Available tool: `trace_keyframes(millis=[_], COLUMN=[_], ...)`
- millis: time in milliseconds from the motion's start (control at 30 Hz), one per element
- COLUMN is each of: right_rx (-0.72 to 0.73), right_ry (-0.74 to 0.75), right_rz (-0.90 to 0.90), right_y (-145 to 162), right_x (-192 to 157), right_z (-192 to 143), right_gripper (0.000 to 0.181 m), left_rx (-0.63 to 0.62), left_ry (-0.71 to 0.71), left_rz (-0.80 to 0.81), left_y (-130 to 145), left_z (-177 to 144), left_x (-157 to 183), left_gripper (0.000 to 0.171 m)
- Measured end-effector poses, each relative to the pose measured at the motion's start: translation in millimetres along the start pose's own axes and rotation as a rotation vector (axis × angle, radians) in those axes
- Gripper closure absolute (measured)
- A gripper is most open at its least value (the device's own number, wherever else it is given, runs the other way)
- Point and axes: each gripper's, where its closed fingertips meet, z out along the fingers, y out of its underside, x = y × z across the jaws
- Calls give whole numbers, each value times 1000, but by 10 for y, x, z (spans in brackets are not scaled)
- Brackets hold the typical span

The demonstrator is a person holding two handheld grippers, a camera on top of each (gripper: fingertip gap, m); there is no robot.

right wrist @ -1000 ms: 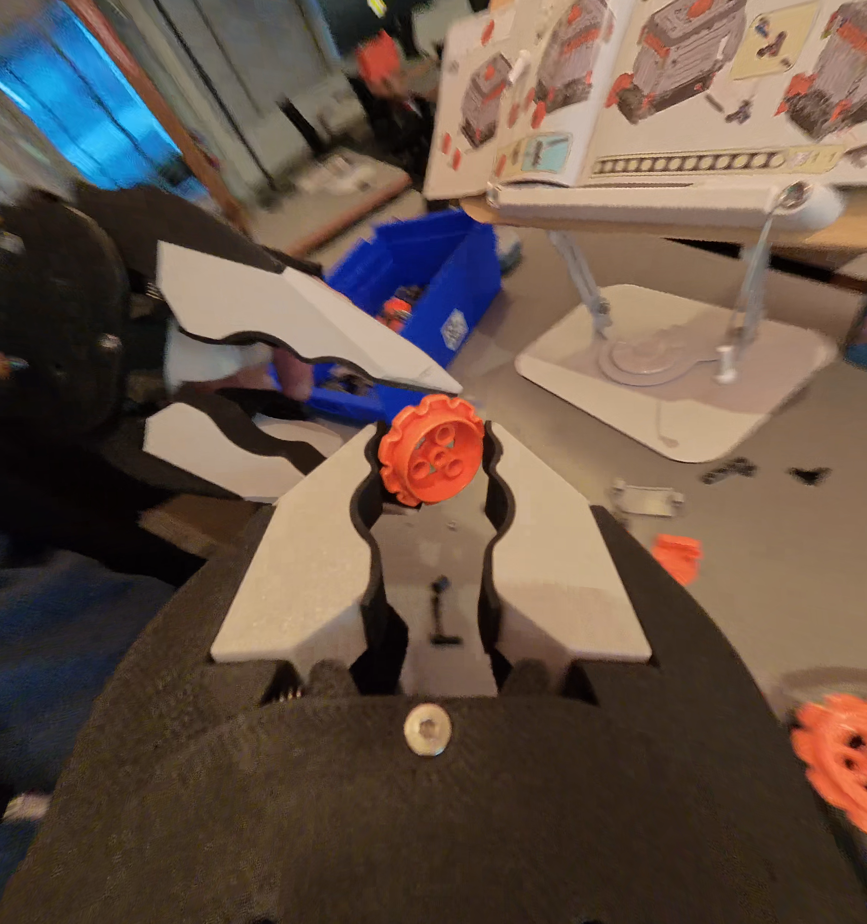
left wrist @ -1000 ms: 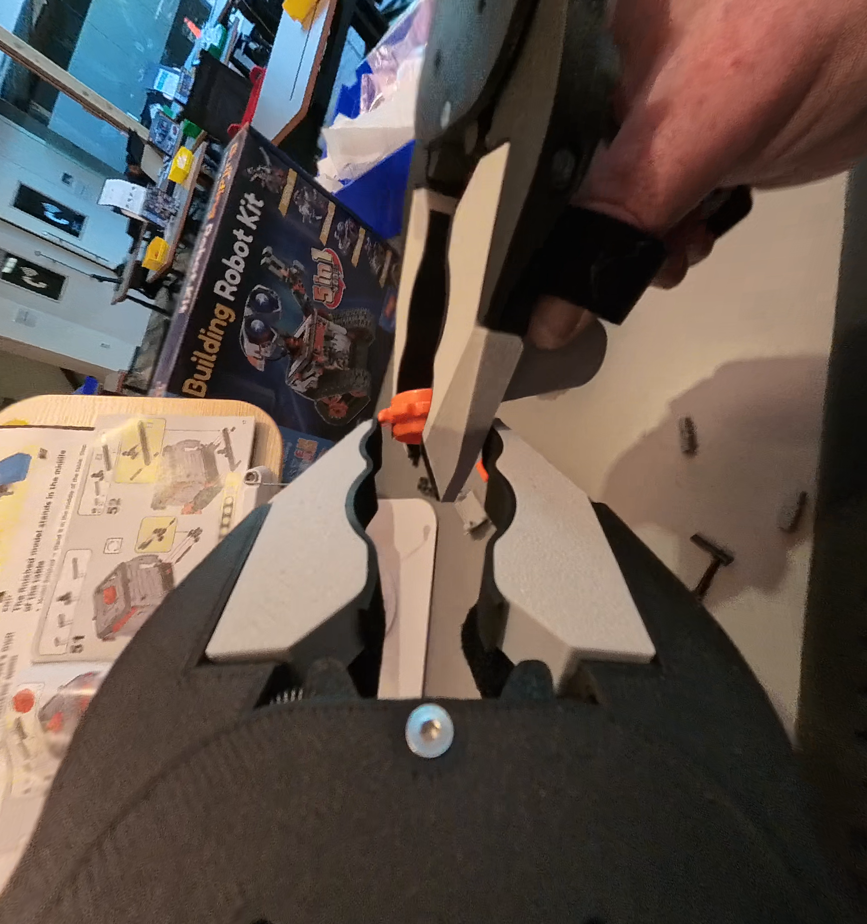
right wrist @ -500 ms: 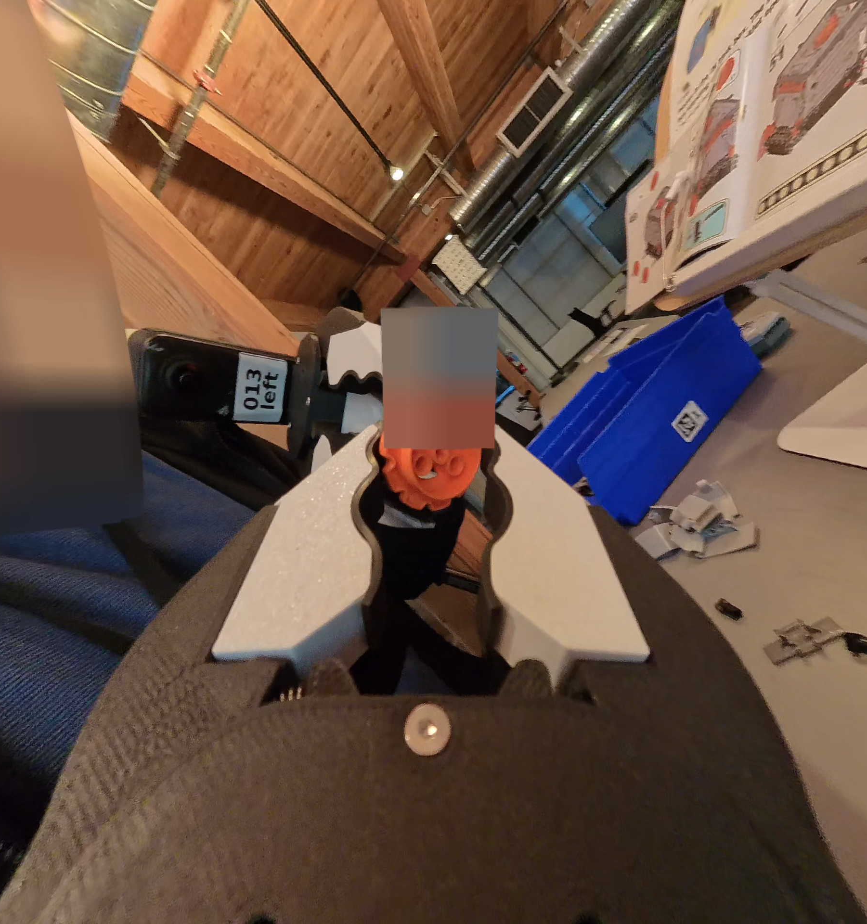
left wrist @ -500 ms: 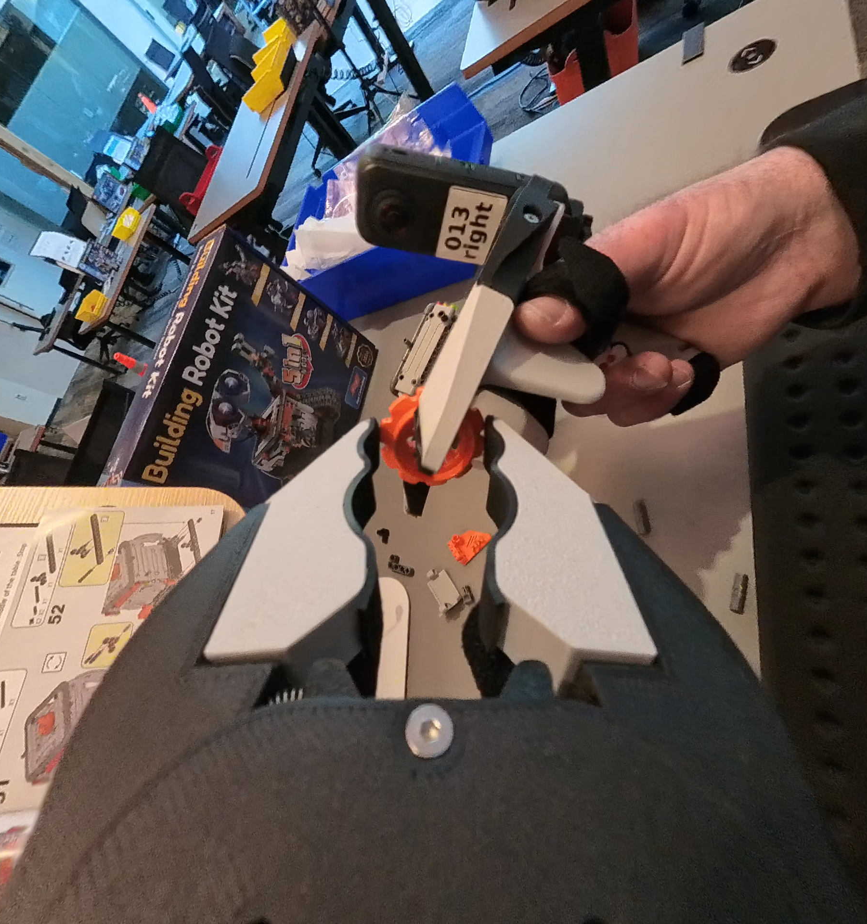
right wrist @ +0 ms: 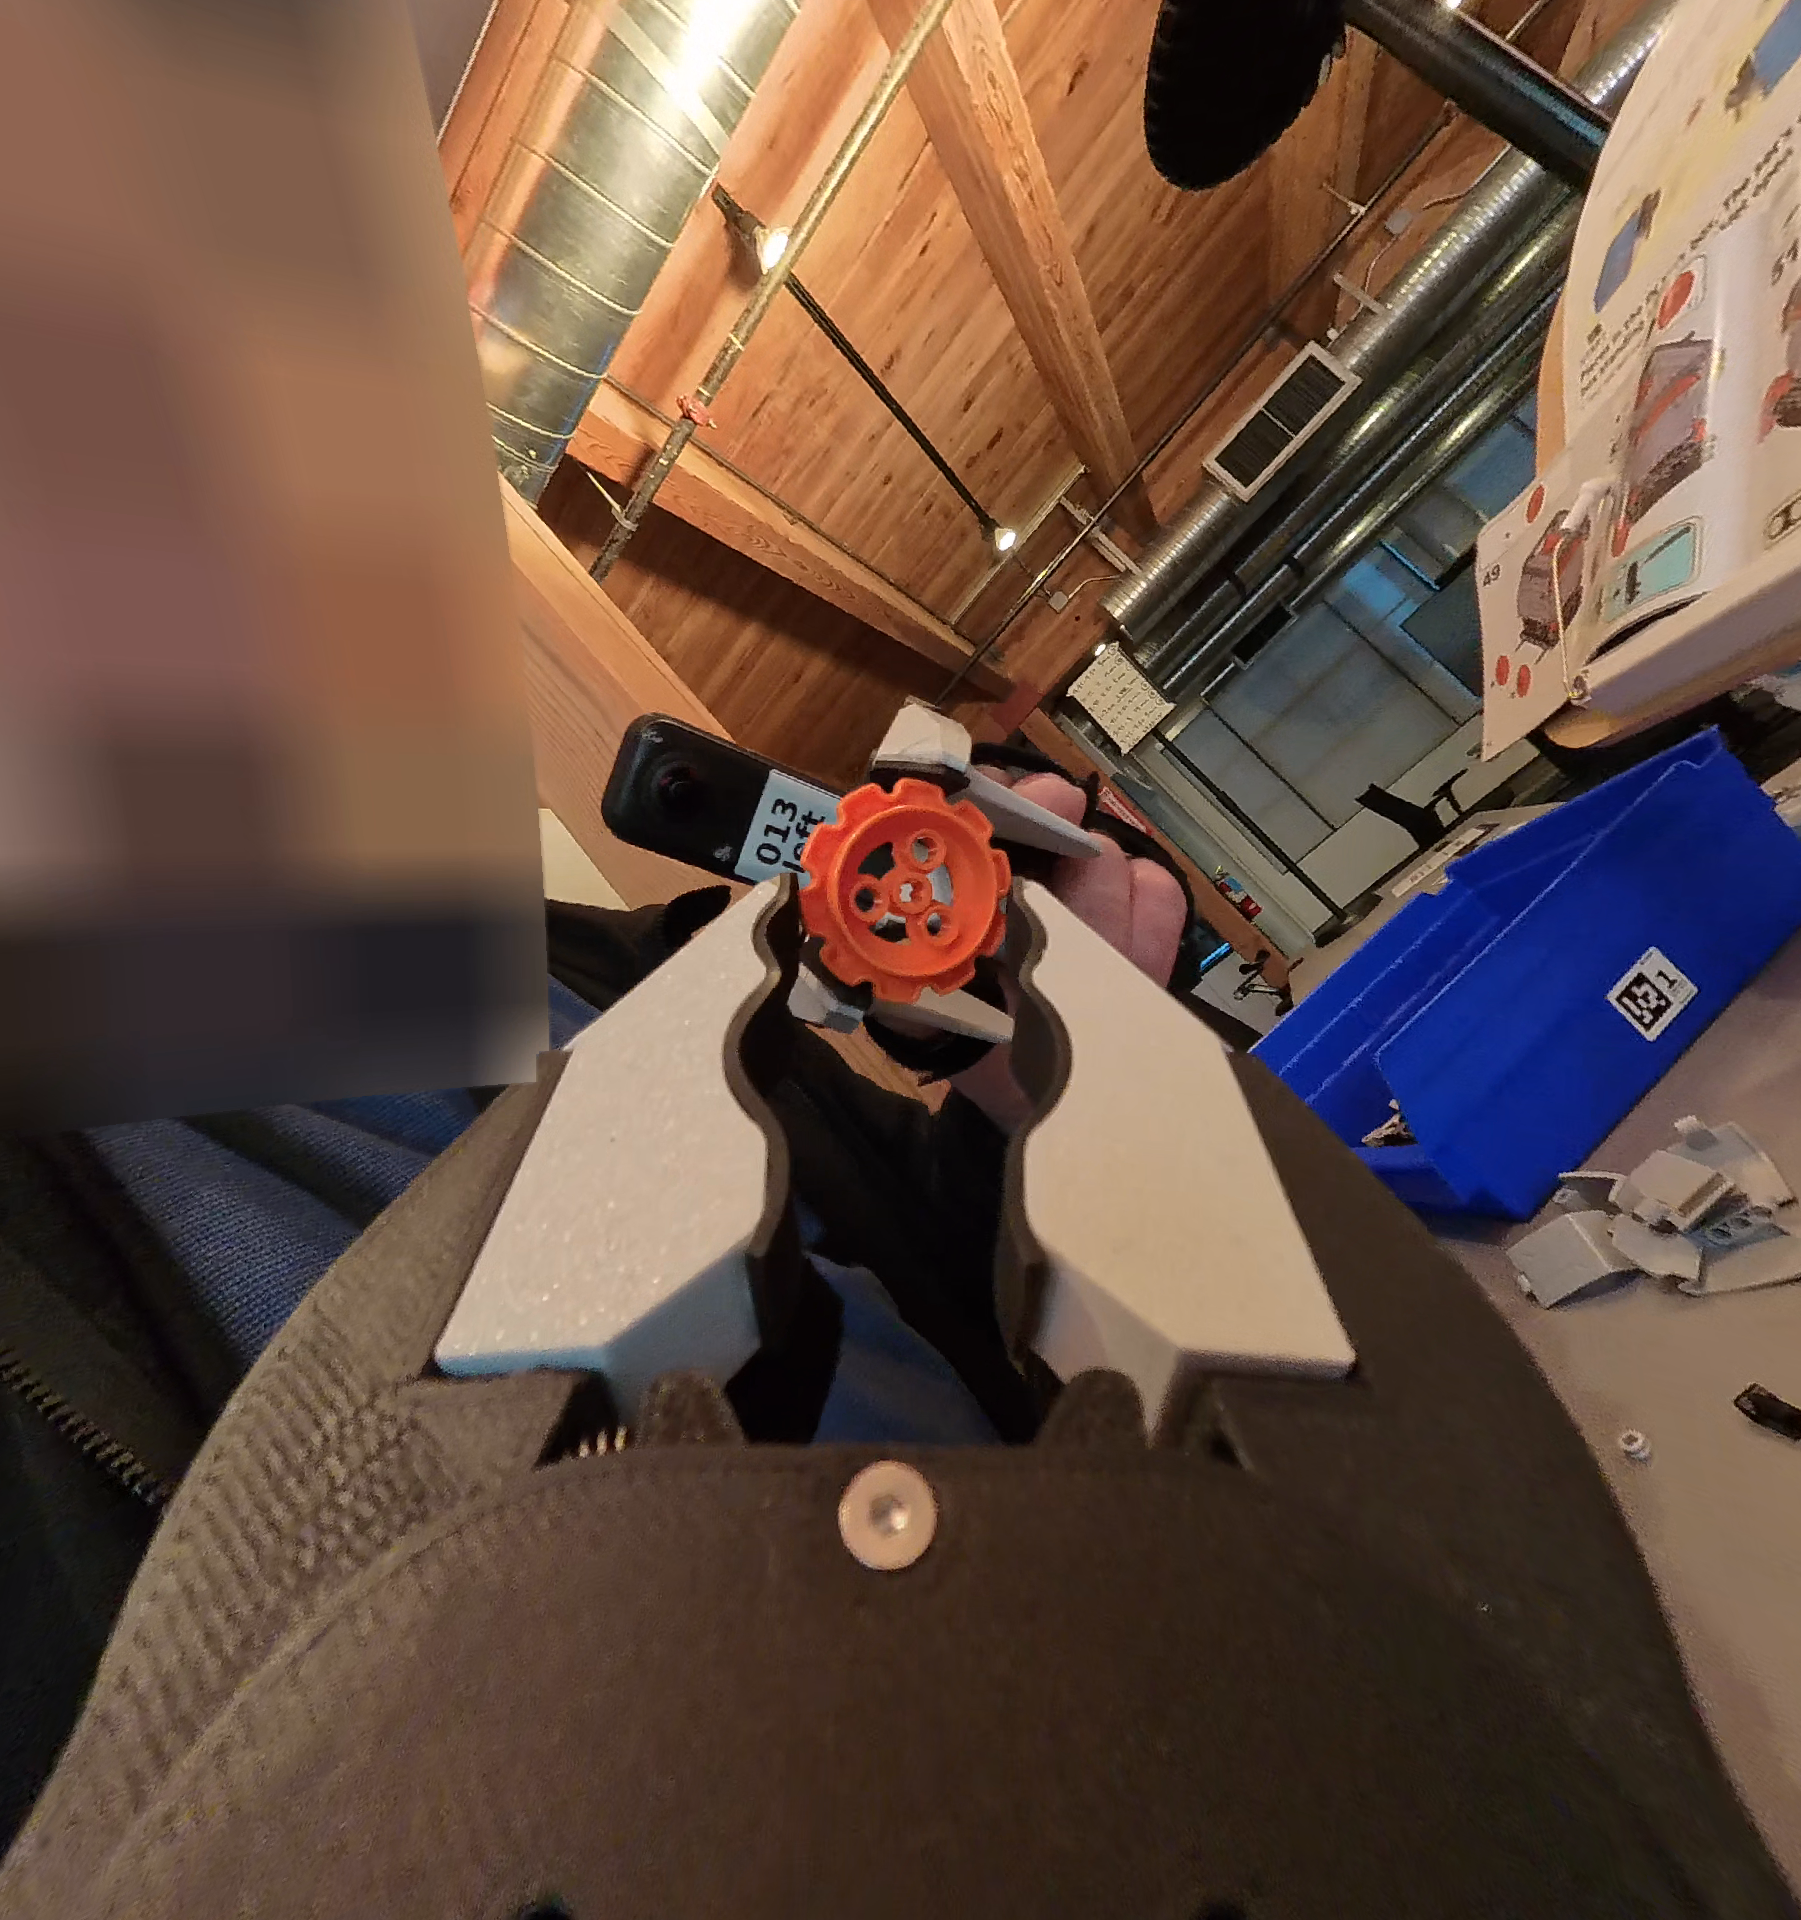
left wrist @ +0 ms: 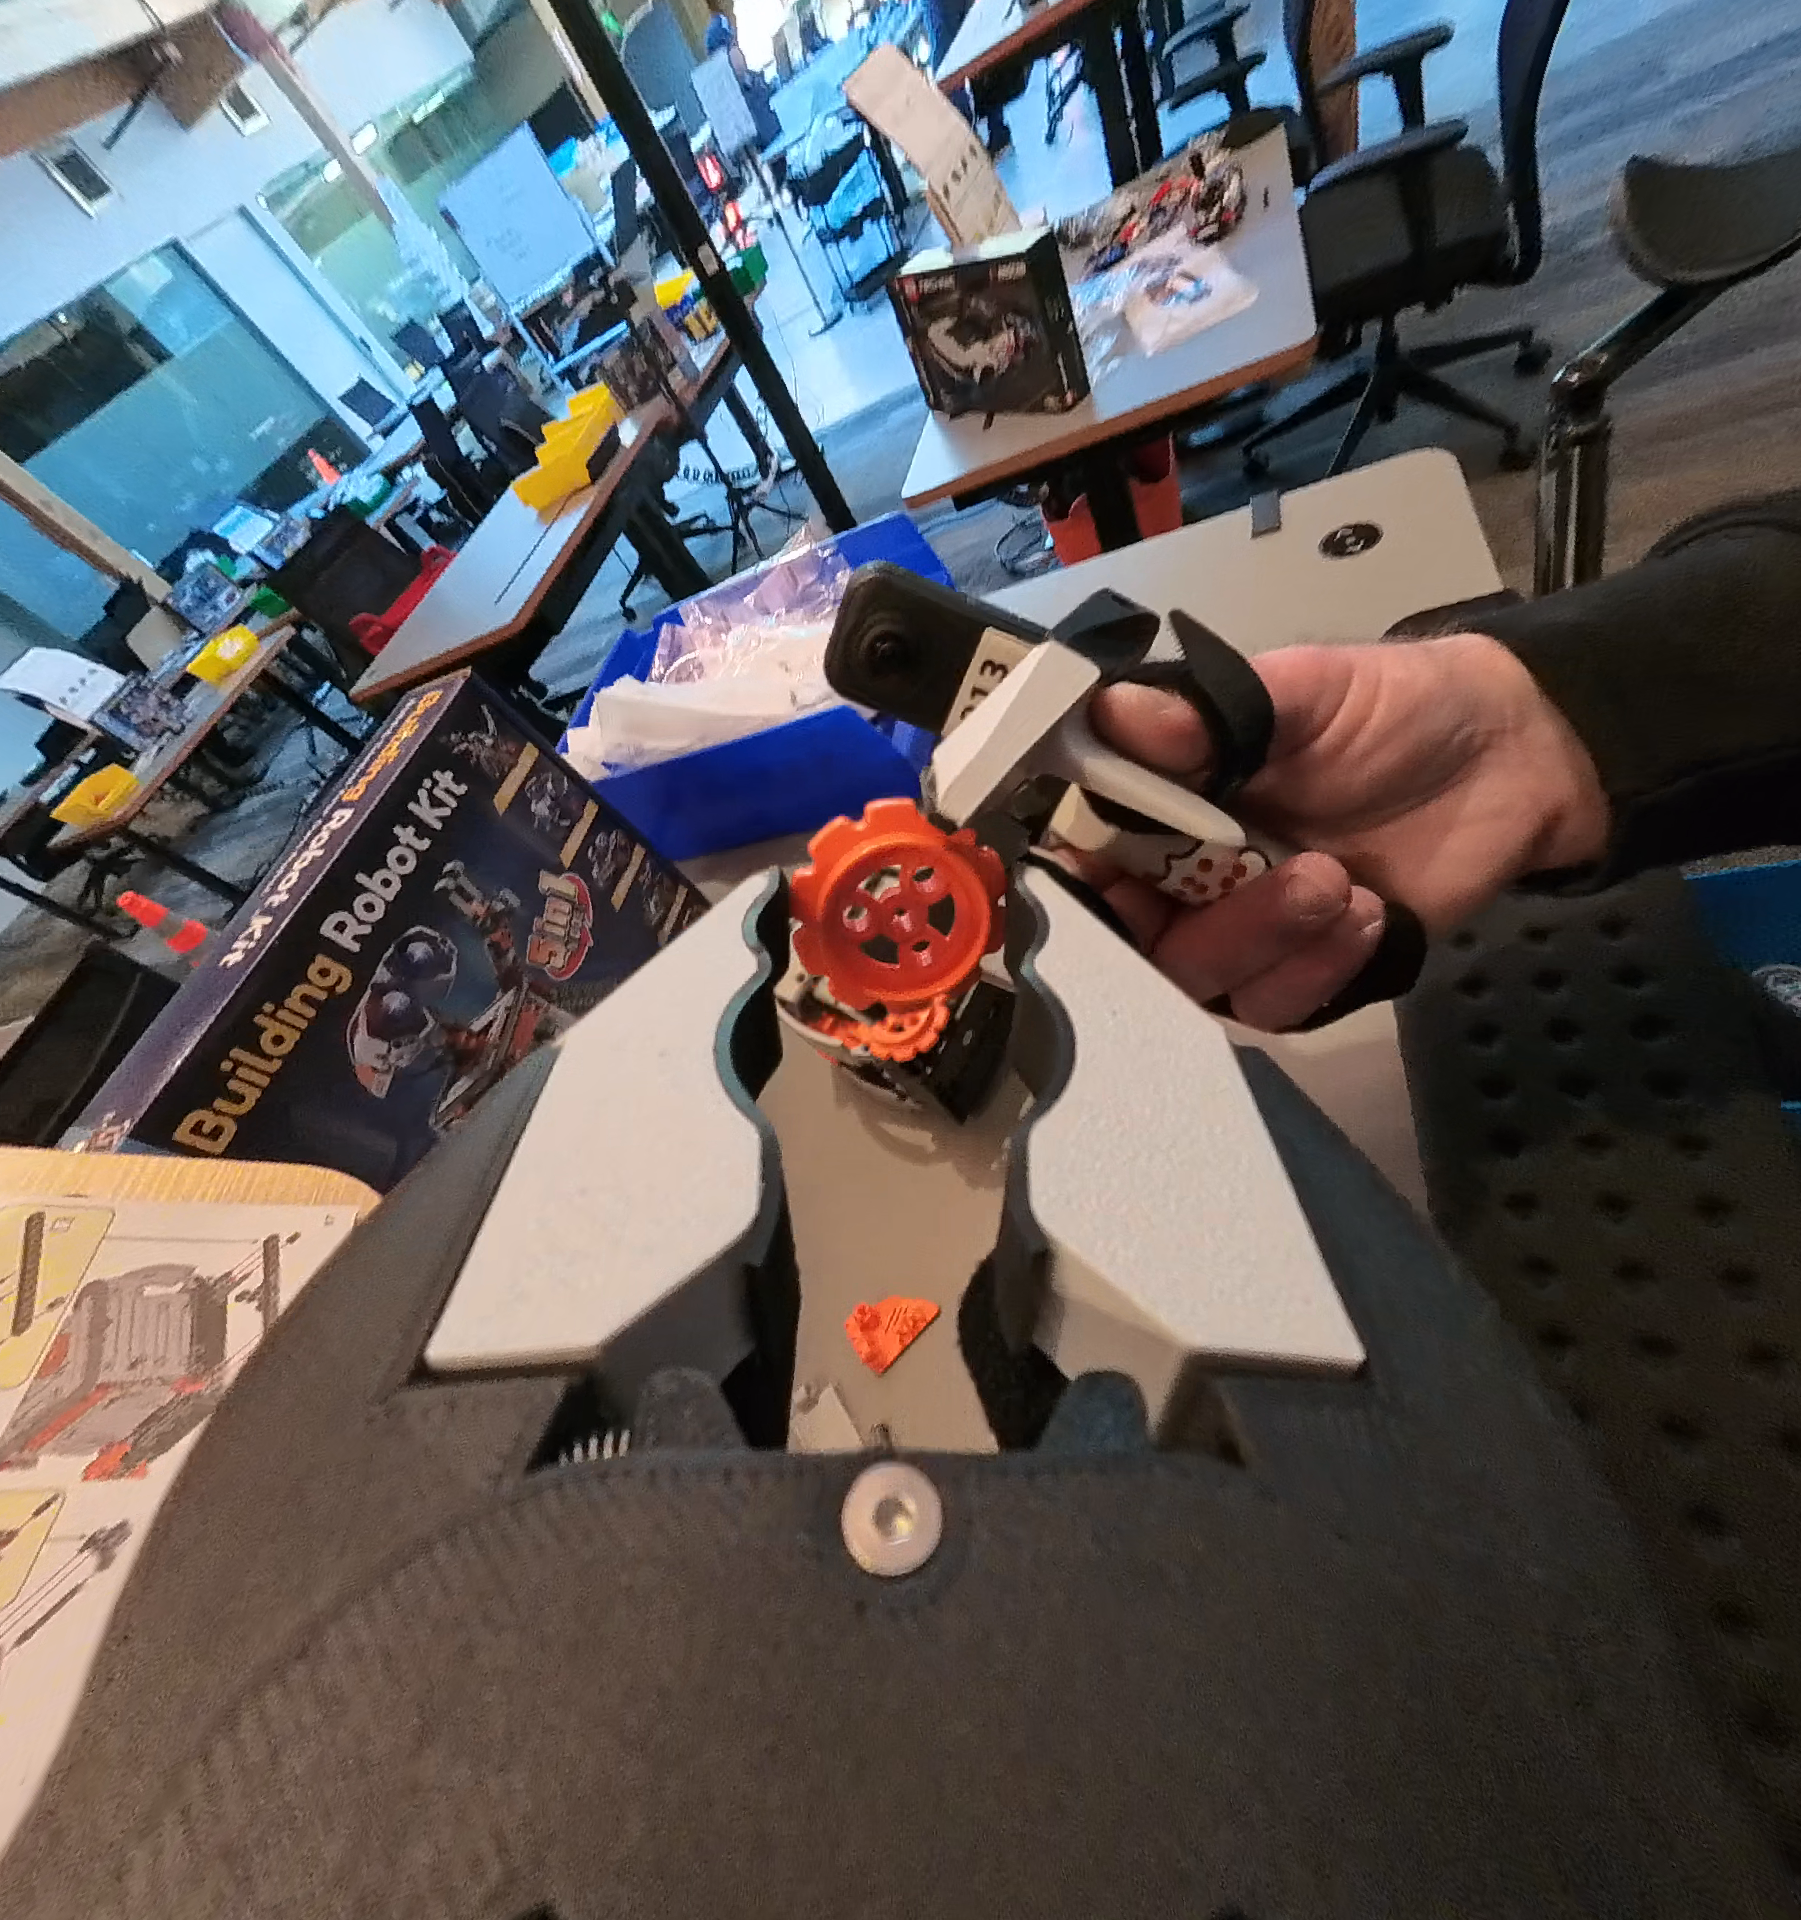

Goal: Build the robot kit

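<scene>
Fingers of our left gripper (left wrist: pixel 896 925) close in on an orange toothed wheel (left wrist: pixel 894 916) at their tips, and we hold it raised above the grey table (left wrist: pixel 875 1205). Under the wheel hangs a small black and orange assembly (left wrist: pixel 911 1044); we cannot quite tell whether it is joined to the wheel or only sits behind it. Down on the table, seen through the gap between the fingers, lies a small orange wedge piece (left wrist: pixel 888 1332).

Our right gripper (right wrist: pixel 901 914) likewise clamps an orange wheel (right wrist: pixel 901 896) edge-on between its tips. In the right wrist view the other gripper sits just behind that wheel. In the left wrist view a hand (left wrist: pixel 1395 821) holds the right gripper just beyond the wheel, its white finger (left wrist: pixel 1010 727) touching or nearly touching the wheel's upper rim.

To our left a picture instruction booklet (left wrist: pixel 54 1351) rests on a wooden board. Farther off a dark kit box (left wrist: pixel 376 956) lies on the table, then a blue bin (left wrist: pixel 771 769) with clear bags in it. In the right wrist view, loose grey pieces (right wrist: pixel 1675 1226) lie beside a blue bin (right wrist: pixel 1561 997).
</scene>
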Motion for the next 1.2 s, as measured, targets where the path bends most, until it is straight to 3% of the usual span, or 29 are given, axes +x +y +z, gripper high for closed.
trace_keyframes(millis=[133,267,500,600,700,867,1000,1200], right_rx=[8,-17,-394,-622,-758,-909,-957,-1025], right_ry=[46,231,1061,1298,1374,1448,1452,1459], right_rz=[-45,-143,-680,-855,-910,-968,-1003,-1014], right_y=[47,64,-229,-330,-335,-317,-325,-310], right_x=[-30,65,445,520,611,736,773,755], right_z=[-49,-241,-1310,-1684,-1821,-1972,-1980,-1996], right_gripper=[145,145,145,145,145,145,145,145], left_rx=[66,63,-111,-177,-224,-212,-210,-192], left_ry=[11,64,100,129,145,203,198,193], left_rz=[-26,-82,-140,-149,-100,-108,-101,-124], left_y=[-24,108,851,1178,1418,1481,1488,1482], left_z=[14,127,769,1101,1304,1444,1474,1495], left_x=[73,155,42,3,-9,72,91,79], left_gripper=[132,127,110,103,101,111,123,128])
